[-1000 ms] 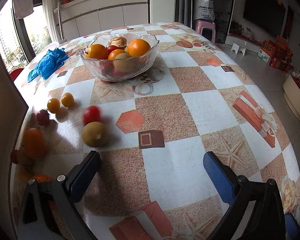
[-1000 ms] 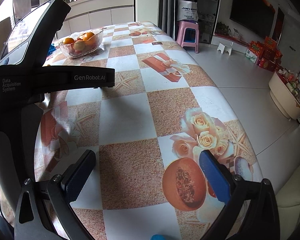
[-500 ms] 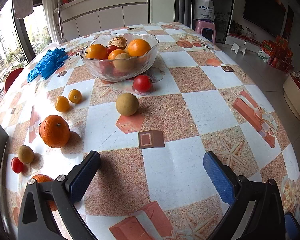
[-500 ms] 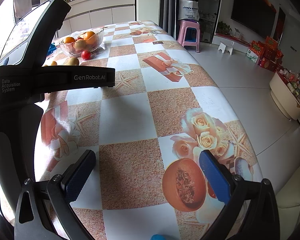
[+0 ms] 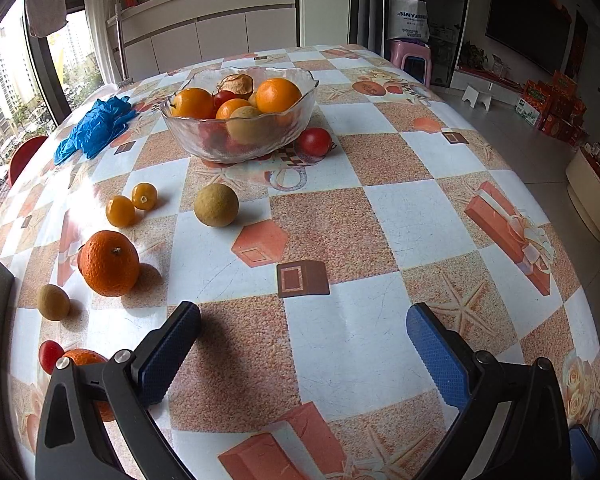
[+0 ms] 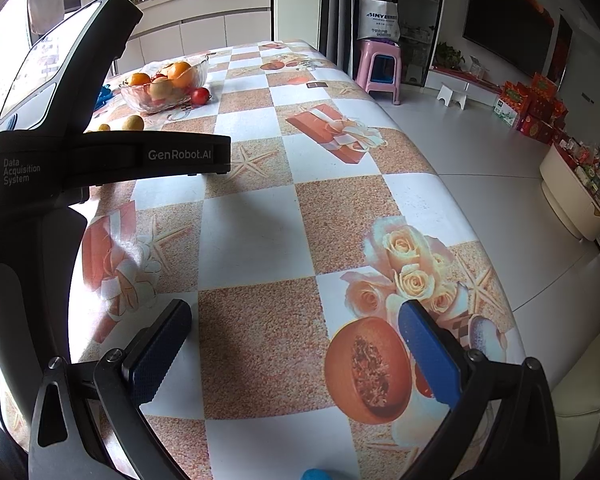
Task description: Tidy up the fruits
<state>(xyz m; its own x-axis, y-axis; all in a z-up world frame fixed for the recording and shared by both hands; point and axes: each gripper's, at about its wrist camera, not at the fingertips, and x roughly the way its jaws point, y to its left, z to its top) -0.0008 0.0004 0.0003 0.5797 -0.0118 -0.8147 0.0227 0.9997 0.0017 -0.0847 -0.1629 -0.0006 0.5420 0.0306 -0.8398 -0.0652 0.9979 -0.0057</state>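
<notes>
Table: round top [image 5: 400, 216], checkered cloth in orange and white, printed with gift boxes, starfish, roses.
Floor: pale glossy tiles [image 6: 472, 152].
Windows: tall panes [image 5: 4, 92] on the left, apartment blocks outside; grey cloth [image 5: 46, 6] hung on the frame.
Light: daylight from the left, glare on the cloth.
Back wall: white low cabinets [image 5: 220, 36].
Right wall: dark TV screen [image 6: 508, 36], red boxes [image 6: 536, 108] stacked on the floor.
Seating: 1 pink stool [image 6: 380, 68].
</notes>
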